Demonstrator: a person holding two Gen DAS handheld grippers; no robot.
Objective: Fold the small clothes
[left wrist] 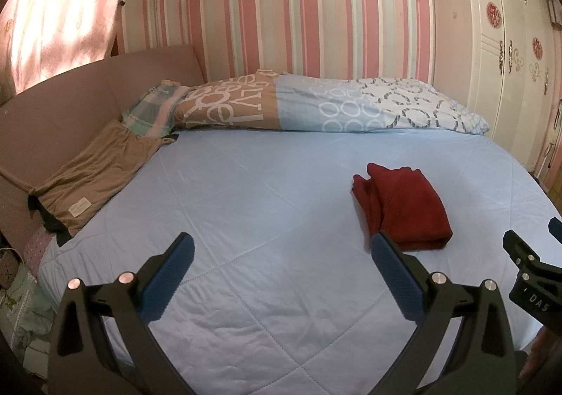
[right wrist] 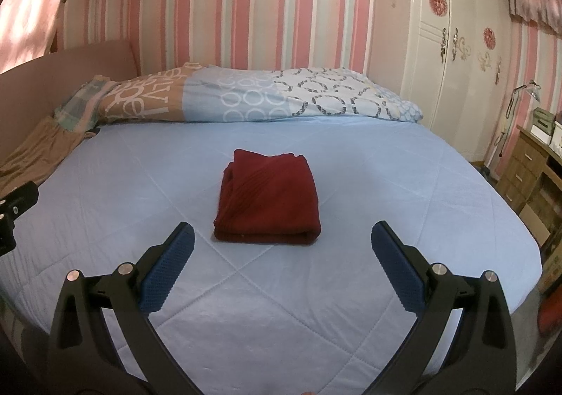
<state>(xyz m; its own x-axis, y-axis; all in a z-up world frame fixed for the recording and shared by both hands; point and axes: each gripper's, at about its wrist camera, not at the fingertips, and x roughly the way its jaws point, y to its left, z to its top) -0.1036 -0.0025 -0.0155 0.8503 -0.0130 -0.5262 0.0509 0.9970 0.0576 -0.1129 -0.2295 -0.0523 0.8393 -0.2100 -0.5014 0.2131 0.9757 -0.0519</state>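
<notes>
A dark red garment lies folded into a thick, roughly square bundle on the pale blue quilt of the bed, about midway across it and well short of the duvet heaped along the far wall. In the right wrist view its rounded fold edge faces the camera and runs left to right, while the looser layered edges lie along its left side and far end; it is only slightly deeper than wide, so its long axis, as far as the fisheye lets one judge, points away toward the wall. The right claw hovers just in front of the fold, jaws spread wide and holding nothing, the bundle lying between and beyond its blue pads. The left claw is likewise spread and empty, off to the garment's left; its right pad overlaps the bundle's near corner in view, though contact cannot be judged. A brown garment lies flat at the bed's far left by the headboard, well apart from the red one.
</notes>
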